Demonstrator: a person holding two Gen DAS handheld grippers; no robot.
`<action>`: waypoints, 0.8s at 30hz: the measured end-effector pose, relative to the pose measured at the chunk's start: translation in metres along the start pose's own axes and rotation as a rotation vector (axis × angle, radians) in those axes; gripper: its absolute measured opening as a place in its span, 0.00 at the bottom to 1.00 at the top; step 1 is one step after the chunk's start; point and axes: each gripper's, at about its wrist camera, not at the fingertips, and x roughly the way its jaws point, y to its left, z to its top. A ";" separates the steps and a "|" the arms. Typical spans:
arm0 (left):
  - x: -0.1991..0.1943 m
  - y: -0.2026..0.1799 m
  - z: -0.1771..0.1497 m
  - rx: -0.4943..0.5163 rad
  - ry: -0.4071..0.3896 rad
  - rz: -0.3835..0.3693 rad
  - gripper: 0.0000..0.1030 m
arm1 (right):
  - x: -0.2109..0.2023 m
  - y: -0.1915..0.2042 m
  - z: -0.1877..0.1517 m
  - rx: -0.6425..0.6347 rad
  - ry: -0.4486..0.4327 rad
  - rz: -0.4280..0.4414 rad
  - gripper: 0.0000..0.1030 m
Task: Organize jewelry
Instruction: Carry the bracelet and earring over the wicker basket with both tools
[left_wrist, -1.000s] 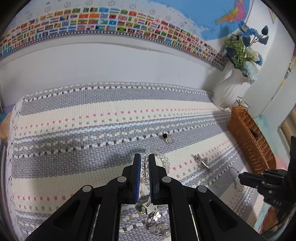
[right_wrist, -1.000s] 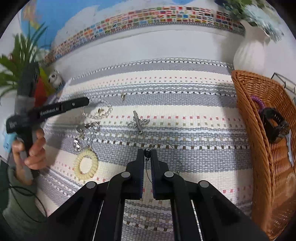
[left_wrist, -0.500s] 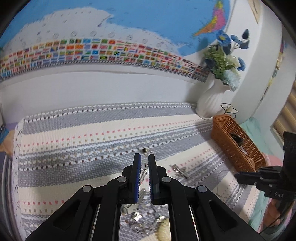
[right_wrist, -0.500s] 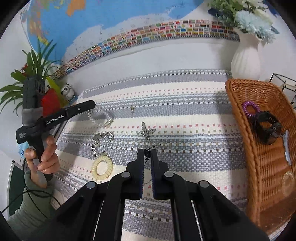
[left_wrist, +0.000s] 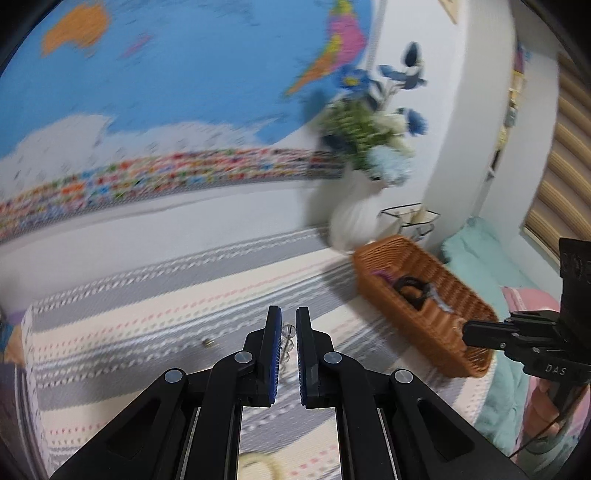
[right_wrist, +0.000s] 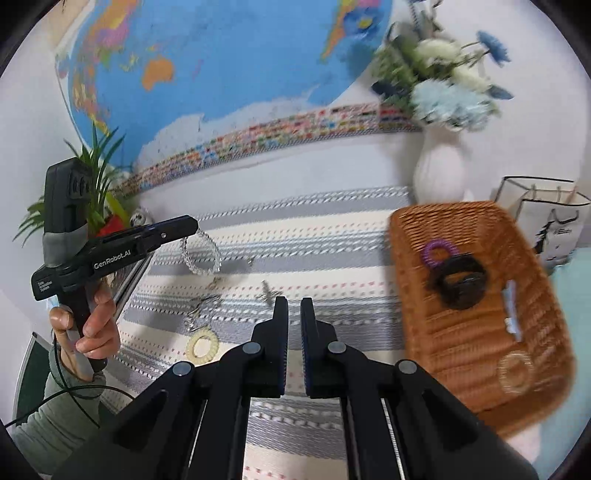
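My left gripper (left_wrist: 288, 325) is shut on a clear bead bracelet (left_wrist: 287, 338) that hangs from its tips above the striped mat; in the right wrist view the bracelet (right_wrist: 199, 254) dangles from the left gripper (right_wrist: 192, 223). My right gripper (right_wrist: 294, 314) is nearly shut; whether the thin necklace is still between its pads cannot be seen. It also shows in the left wrist view (left_wrist: 467, 330), at the near end of the wicker basket (left_wrist: 443, 317). The basket (right_wrist: 410, 236) holds a purple coil tie (right_wrist: 437, 252), a black clip (right_wrist: 460, 282) and other small pieces.
On the striped mat (right_wrist: 332, 236) lie a cream coil hair tie (right_wrist: 201, 345), a silver chain piece (right_wrist: 199, 312), a silver hair clip (right_wrist: 267, 293) and a small ring (left_wrist: 208, 343). A white vase with flowers (right_wrist: 439, 173) stands behind the basket. A potted plant (right_wrist: 96, 177) is at far left.
Both grippers have risen and swung right toward the basket. The left one carries the bead bracelet up off the mat. The thin necklace seen at the right tips earlier is no longer visible.
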 end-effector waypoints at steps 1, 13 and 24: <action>0.001 -0.009 0.004 0.011 -0.004 -0.006 0.07 | -0.006 -0.005 0.000 0.003 -0.007 -0.008 0.07; 0.016 -0.024 0.005 -0.006 0.022 -0.026 0.07 | 0.058 -0.028 -0.031 0.091 0.235 0.000 0.32; 0.017 -0.001 -0.009 -0.011 0.025 -0.052 0.07 | 0.097 -0.023 -0.050 0.185 0.255 -0.243 0.31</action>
